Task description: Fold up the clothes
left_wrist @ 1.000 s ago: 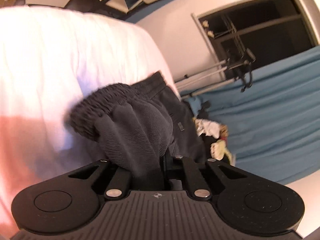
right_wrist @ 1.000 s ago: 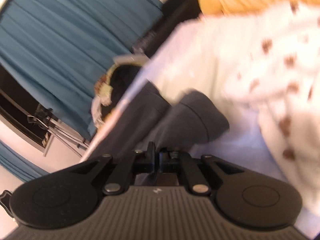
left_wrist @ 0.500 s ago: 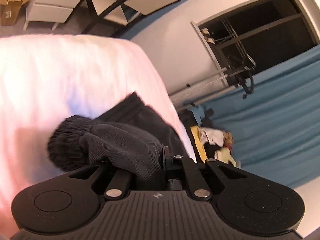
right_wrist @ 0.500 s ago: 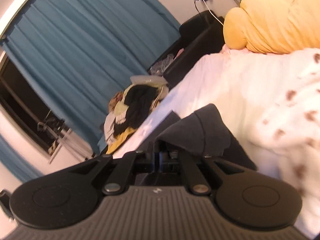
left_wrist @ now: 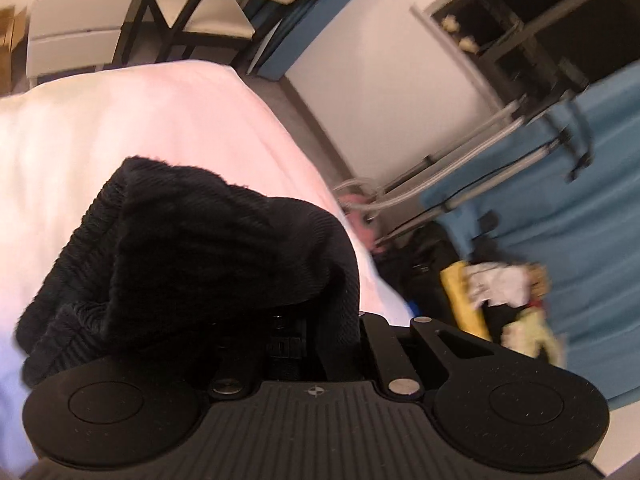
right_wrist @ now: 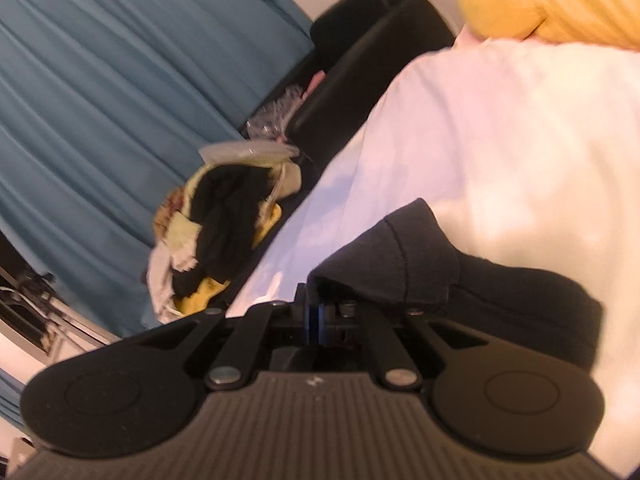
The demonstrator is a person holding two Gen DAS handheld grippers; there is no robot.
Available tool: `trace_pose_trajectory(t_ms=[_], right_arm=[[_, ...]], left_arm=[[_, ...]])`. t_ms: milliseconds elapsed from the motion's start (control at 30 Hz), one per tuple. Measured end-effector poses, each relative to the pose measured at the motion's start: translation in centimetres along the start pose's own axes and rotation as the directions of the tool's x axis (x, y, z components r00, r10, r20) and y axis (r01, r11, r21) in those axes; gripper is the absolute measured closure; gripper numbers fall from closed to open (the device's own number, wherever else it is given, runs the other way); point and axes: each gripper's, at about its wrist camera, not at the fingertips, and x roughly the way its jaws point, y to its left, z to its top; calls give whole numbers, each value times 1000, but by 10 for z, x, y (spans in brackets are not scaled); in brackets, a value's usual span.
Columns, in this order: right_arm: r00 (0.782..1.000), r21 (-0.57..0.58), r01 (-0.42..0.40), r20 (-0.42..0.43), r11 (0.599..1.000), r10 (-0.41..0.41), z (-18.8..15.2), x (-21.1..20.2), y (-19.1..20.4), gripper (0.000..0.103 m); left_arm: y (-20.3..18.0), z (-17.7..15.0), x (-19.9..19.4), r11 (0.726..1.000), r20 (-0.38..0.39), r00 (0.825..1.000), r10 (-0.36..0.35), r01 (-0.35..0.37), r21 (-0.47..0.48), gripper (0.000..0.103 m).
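Left wrist view: I see the left gripper (left_wrist: pixel 320 320) with its jaws drawn together on the dark garment (left_wrist: pixel 208 248), a ribbed, elasticated band of which bunches up over the fingers and hides their tips. The cloth hangs above the white bed sheet (left_wrist: pixel 160 120), which fills the left and far part of the scene. To the right lie a white wall (left_wrist: pixel 380 80), a dark window (left_wrist: pixel 560 12) and a blue curtain (left_wrist: pixel 580 220); near the curtain's foot a heap of mixed laundry (left_wrist: pixel 500 292) sits on the floor. White drawers (left_wrist: pixel 72 32) stand at the far left.

Right wrist view: I see the right gripper (right_wrist: pixel 316 312) pinched closed, its jaws meeting with a hemmed edge of the same dark garment (right_wrist: pixel 420 256) caught between them. The remainder of the cloth trails to the right and rests on the sheet (right_wrist: pixel 500 140). A yellow pillow (right_wrist: pixel 552 0) lies at the far right corner of the bed. Left of the bed stand a black armchair (right_wrist: pixel 360 68), the laundry heap (right_wrist: pixel 224 220) and the blue curtain (right_wrist: pixel 100 100). This view is blurred, so fine detail of the fold cannot be told.
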Motion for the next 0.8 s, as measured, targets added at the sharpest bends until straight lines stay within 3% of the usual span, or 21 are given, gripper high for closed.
trace_pose_trajectory(t_ms=[200, 333, 367, 400, 433, 467, 500, 567, 633, 800], right_arm=[[994, -78, 85, -55, 993, -90, -8, 68, 1, 97], [990, -186, 103, -75, 977, -118, -7, 63, 10, 93], [990, -211, 98, -79, 973, -117, -7, 58, 12, 82], [991, -219, 82, -83, 972, -103, -6, 49, 13, 59], [994, -216, 55, -78, 975, -74, -7, 38, 14, 50], [997, -211, 26, -63, 977, -40, -10, 25, 14, 43], [999, -210, 0, -49, 978, -11, -14, 12, 15, 42], [999, -223, -38, -27, 974, 33, -25, -14, 16, 41], [997, -218, -75, -17, 973, 73, -41, -41, 13, 40], [990, -142, -130, -74, 981, 120, -75, -92, -1, 38]], left_arm=[[-33, -13, 68, 973, 11, 986, 166, -166, 162, 93], [-35, -23, 60, 955, 30, 986, 162, -164, 248, 90], [-34, -23, 55, 951, 22, 988, 153, -153, 269, 86], [-29, -24, 46, 953, 14, 991, 130, -128, 274, 79], [-22, -28, 33, 961, 15, 996, 89, -89, 264, 73], [-15, -31, 19, 966, 16, 999, 47, -49, 253, 54], [-6, -35, 5, 973, 19, 1000, -15, 10, 232, 31], [16, -44, -26, 971, 12, 988, -154, 149, 189, 3], [41, -61, -57, 944, 33, 956, -292, 282, 169, 2], [106, -112, -98, 936, 38, 936, -350, 349, 35, 1]])
